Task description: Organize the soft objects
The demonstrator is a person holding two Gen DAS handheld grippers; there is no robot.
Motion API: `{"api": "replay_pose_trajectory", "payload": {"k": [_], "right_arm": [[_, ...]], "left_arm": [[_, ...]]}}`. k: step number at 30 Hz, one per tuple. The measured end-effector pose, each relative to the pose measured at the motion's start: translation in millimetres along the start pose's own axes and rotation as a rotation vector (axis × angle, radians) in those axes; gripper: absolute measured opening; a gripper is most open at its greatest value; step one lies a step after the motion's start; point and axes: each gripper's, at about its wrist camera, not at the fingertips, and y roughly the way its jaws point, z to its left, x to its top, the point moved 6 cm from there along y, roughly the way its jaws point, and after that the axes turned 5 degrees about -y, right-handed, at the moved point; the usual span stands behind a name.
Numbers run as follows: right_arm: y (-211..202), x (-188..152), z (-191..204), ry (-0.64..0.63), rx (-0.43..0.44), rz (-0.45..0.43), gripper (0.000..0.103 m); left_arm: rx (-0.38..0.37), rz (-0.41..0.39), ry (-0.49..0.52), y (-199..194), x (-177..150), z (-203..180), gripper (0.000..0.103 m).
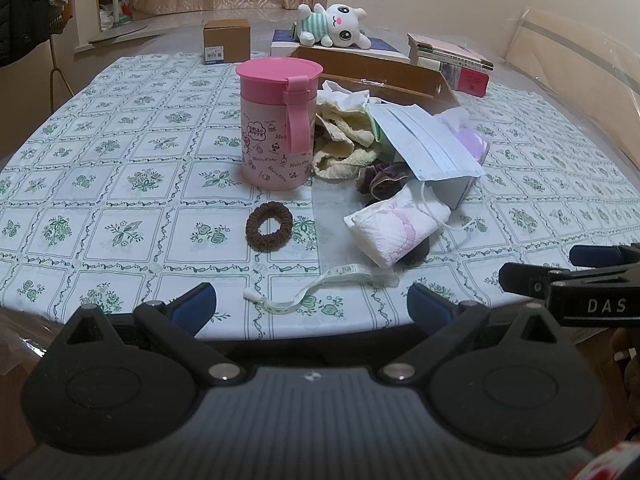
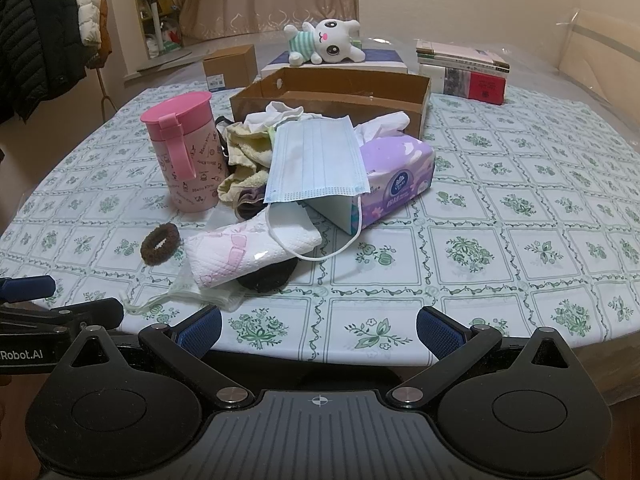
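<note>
A pile of soft things lies mid-table: a blue face mask point(image 1: 426, 142) point(image 2: 318, 160), yellow cloths point(image 1: 344, 140) point(image 2: 244, 156), a purple tissue pack point(image 2: 394, 178), a white folded pad point(image 1: 394, 226) point(image 2: 244, 250), a dark velvet scrunchie point(image 1: 382, 178) and a brown hair tie point(image 1: 269, 225) point(image 2: 160, 243). An open cardboard box point(image 2: 332, 94) point(image 1: 384, 70) stands behind them. My left gripper point(image 1: 312, 306) is open and empty at the near table edge. My right gripper point(image 2: 319, 330) is open and empty, to its right.
A pink Hello Kitty cup point(image 1: 278, 124) point(image 2: 184, 156) stands left of the pile. A plush bunny point(image 1: 334, 26) point(image 2: 326, 42) lies on a flat box at the back, with a small carton point(image 1: 226, 42) and stacked books point(image 2: 464, 72) nearby. A thin white strap point(image 1: 316, 292) lies near the edge.
</note>
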Motion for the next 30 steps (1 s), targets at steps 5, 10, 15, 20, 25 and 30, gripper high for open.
{"api": "replay_pose_trajectory", "payload": {"k": [5,10,15,20,25,30], "right_arm": [[0.5,0.5,0.1,-0.001,0.000,0.000,0.103],[0.8,0.8,0.4,-0.001,0.000,0.001,0.103],[1.0,1.1,0.5,-0.001,-0.001,0.000,0.103],[1.0,0.0,-2.5,-0.001,-0.001,0.000,0.103],[2.2,0.6,-0.1,-0.001,-0.001,0.001,0.103],[2.6,0.6,0.2,-0.001,-0.001,0.001,0.103]], "left_arm": [[0.000,0.001,-0.001,0.1,-0.1,0.0,0.101],[0.000,0.002,-0.002,-0.2,-0.6,0.9,0.101],[-0.001,0.001,-0.001,-0.2,-0.5,1.0,0.101],[0.001,0.001,-0.001,-0.2,-0.5,1.1,0.101],[-0.001,0.003,-0.006,0.0,-0.8,3.3,0.101],[-0.001,0.004,-0.010,0.3,-0.9,4.8,0.101]]}}
